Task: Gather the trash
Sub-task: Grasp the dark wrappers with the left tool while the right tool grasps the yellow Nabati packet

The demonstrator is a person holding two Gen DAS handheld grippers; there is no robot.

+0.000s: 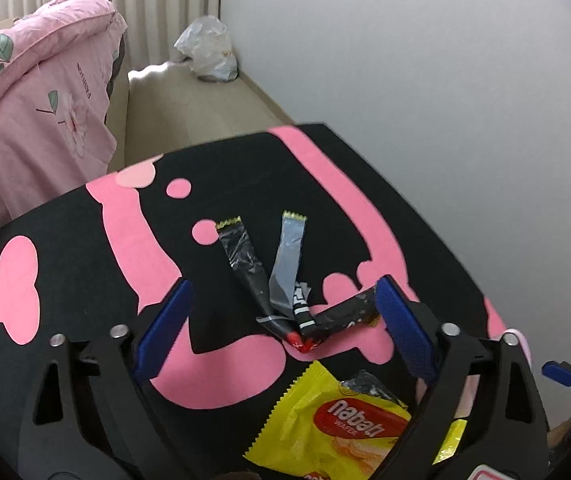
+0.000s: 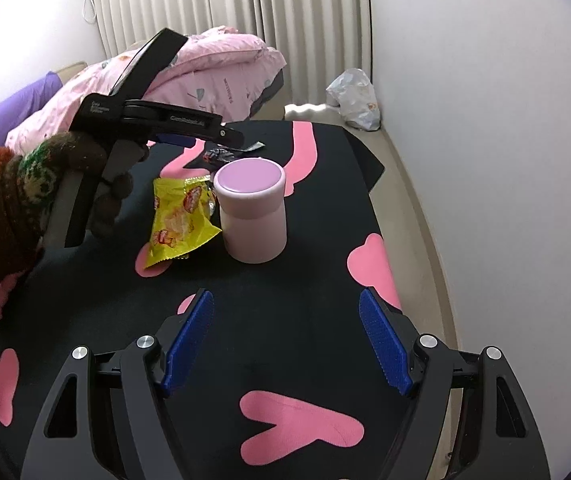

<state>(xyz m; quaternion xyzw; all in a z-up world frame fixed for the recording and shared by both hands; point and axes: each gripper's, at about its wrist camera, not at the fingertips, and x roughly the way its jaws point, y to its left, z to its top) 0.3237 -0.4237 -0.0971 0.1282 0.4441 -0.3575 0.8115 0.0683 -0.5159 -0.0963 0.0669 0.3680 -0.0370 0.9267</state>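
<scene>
A torn black and clear snack wrapper [image 1: 285, 300] lies in strips on the black-and-pink table [image 1: 85, 240]. My left gripper [image 1: 283, 320] hangs over it, open, its blue pads standing either side of the strips without pressing them. A yellow wafer wrapper [image 1: 325, 428] lies just nearer than the strips. From the right wrist view, a gloved hand holds the left gripper [image 2: 233, 136] over the black wrapper [image 2: 221, 154], with the yellow wrapper [image 2: 181, 216] beside a pink lidded tub [image 2: 253, 212]. My right gripper [image 2: 287, 340] is open above bare table, nothing between its pads.
A crumpled plastic bag [image 2: 355, 98] sits on the floor in the corner by the wall. A pink quilt [image 2: 213, 72] is piled on the bed behind the table. The table's far edge [image 1: 305, 126] drops to beige floor.
</scene>
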